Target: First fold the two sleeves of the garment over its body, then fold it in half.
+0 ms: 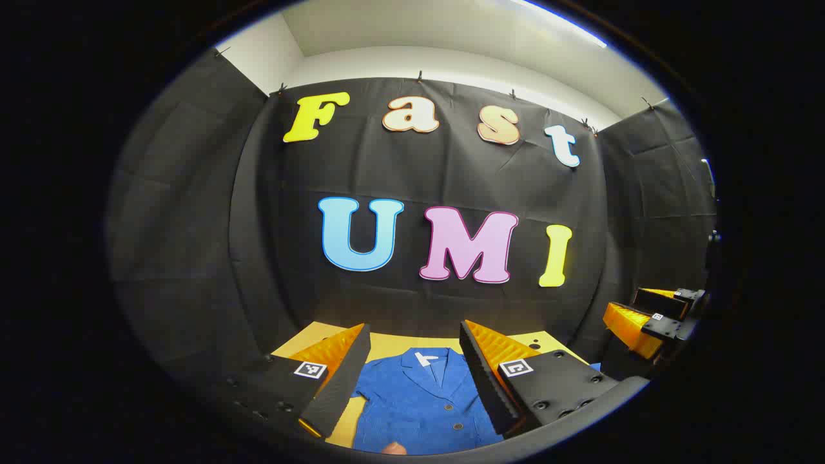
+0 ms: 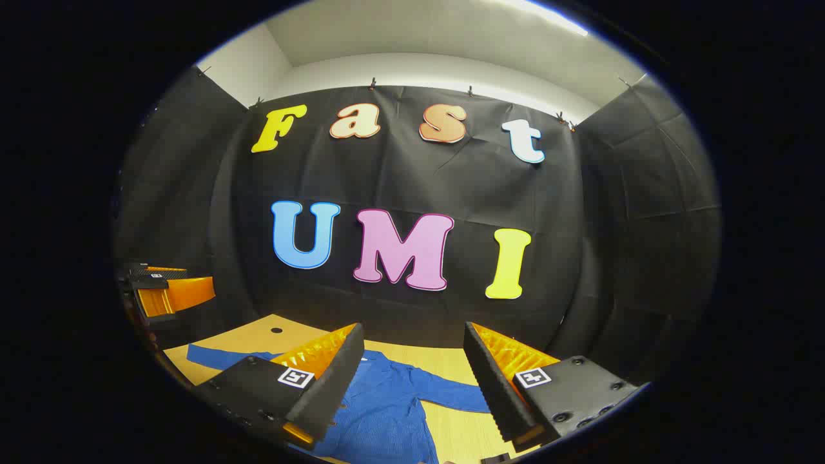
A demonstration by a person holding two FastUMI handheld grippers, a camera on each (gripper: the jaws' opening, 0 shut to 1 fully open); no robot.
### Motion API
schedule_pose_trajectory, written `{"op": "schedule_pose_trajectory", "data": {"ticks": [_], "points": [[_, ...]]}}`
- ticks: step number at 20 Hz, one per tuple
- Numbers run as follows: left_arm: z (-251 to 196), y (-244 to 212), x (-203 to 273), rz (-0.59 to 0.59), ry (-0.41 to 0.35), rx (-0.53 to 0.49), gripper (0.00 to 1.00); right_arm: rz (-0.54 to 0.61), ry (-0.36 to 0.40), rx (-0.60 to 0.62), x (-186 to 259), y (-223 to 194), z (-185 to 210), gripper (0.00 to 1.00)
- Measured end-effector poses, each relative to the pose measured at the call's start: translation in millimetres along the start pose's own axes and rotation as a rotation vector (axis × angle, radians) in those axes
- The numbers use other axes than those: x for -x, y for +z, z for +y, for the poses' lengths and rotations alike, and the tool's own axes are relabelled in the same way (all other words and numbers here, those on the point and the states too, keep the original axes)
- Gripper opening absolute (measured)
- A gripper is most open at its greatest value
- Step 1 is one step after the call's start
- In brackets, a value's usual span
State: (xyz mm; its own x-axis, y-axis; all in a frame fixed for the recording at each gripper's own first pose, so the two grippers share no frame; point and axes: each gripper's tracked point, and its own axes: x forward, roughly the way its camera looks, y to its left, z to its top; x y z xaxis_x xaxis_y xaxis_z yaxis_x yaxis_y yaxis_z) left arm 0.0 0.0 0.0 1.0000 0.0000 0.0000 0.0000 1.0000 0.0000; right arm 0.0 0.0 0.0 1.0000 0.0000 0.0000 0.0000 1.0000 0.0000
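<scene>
L gripper [image 1: 414, 361]: nearest the lens in left gripper view; fingers wide apart, nothing between them, held above the table w/ the shirt seen through the gap.
R gripper [image 2: 412, 367]: nearest the lens in right gripper view; fingers likewise wide apart, empty, raised over the shirt.
Cross-views: R gripper also at right edge of left gripper view [image 1: 651, 319]; L gripper also at left edge of right gripper view [image 2: 164, 293]. Both off to the side, up off the table.
Shirt [image 1: 419, 399]: blue, buttoned, w/ collar; lies flat on the table, collar toward the booth wall, front up. In right gripper view [image 2: 387, 406] one sleeve [image 2: 216, 356] runs out toward the left, the other sleeve [image 2: 454, 394] out toward the right; both spread, neither folded over the body.
Table [image 2: 258, 338]: light wood top; small dark hole near its far edge.
Step in hand (judged): start of task. No fold made; neither tool touches cloth.
Next move (judged): bring one gripper down to a sleeve end, pinch it, lift and carry it across onto the body; then same for the other sleeve. Thin cloth lying flat, so the fingers likely need to get low to catch an edge; risk of dragging the whole shirt.
Writing: square black-and-white marker tags on each finger housing, e.g. [image 1: 310, 370]; patterns, not text. White tag inside collar [image 1: 422, 359]: too small to read.
</scene>
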Motion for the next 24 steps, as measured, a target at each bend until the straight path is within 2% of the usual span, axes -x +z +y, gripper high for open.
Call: {"op": "schedule_pose_trajectory", "data": {"ticks": [24], "points": [[9,-3,2,0.008,0.022,-0.014,0.8,0.018,-0.016,-0.003,0,-7,-4,0.96]]}}
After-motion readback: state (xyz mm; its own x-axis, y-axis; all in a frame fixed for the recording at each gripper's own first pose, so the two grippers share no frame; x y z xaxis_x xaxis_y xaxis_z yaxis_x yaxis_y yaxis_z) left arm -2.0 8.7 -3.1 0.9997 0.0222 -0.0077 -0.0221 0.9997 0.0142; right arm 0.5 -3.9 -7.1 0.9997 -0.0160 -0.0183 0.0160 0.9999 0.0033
